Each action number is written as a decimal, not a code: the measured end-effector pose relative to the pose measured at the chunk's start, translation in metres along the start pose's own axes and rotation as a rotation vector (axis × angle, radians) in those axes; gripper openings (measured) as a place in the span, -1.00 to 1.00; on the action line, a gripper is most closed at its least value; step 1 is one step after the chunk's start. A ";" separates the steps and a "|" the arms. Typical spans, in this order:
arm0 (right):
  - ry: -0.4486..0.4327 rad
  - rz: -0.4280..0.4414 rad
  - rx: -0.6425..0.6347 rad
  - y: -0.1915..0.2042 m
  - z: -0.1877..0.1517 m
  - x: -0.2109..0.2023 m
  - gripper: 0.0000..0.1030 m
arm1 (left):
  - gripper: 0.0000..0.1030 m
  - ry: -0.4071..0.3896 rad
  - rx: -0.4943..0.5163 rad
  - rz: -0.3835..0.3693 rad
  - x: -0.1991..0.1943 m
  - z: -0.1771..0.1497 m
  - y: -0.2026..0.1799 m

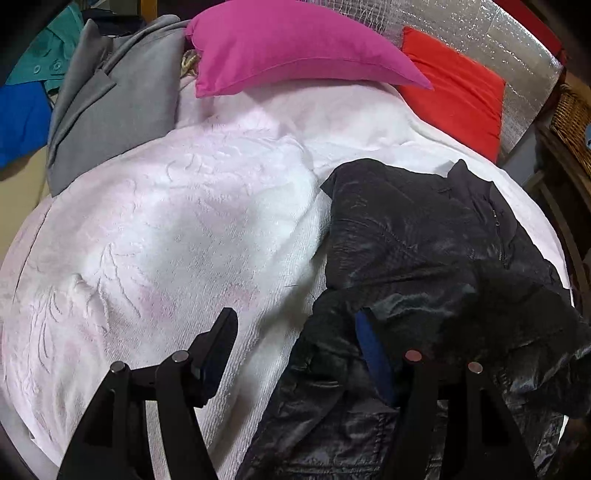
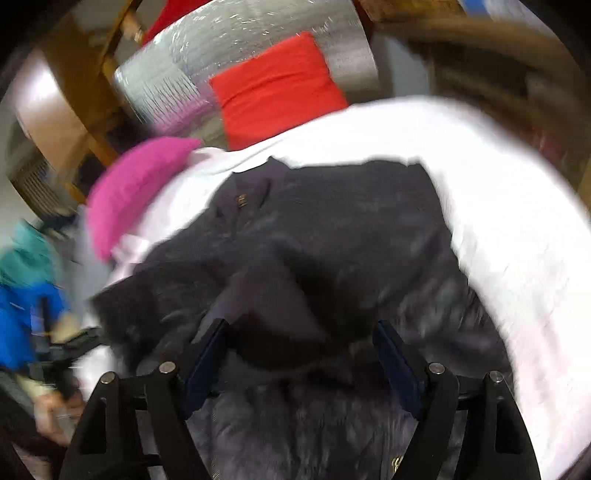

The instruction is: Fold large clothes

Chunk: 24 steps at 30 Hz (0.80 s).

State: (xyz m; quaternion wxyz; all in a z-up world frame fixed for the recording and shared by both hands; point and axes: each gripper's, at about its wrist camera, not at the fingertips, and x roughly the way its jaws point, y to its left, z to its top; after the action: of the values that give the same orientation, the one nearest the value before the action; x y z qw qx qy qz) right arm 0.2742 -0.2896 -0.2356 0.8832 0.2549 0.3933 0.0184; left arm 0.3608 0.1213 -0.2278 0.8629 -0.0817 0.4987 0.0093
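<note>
You see a bed spread with a white embossed blanket (image 1: 177, 229), a magenta pillow (image 1: 280, 48) and a red pillow (image 1: 458, 92) at its far end. Behind them stands a silver foil panel (image 1: 480, 26). A wicker basket (image 1: 572, 114) sits at far right.

A bedroom: bed (image 1: 184, 221), pillows (image 1: 288, 44), piled clothes (image 1: 110, 103)
</note>
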 end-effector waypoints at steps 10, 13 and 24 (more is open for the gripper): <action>0.205 0.313 0.405 -0.061 -0.010 0.044 0.34 | 0.29 -0.017 0.008 -0.038 -0.011 -0.006 -0.008; 0.210 0.286 0.334 -0.048 -0.015 0.041 0.34 | 0.29 -0.018 0.020 -0.044 -0.013 -0.007 -0.013; 0.168 0.110 0.116 -0.024 -0.046 0.019 0.48 | 0.31 -0.078 0.149 -0.003 -0.027 -0.025 -0.035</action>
State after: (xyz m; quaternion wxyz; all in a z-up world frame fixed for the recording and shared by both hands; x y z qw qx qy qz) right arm 0.2512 -0.2861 -0.2855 0.8285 0.3245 0.4517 0.0651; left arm 0.3288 0.0843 -0.2119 0.8853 -0.0176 0.4640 -0.0262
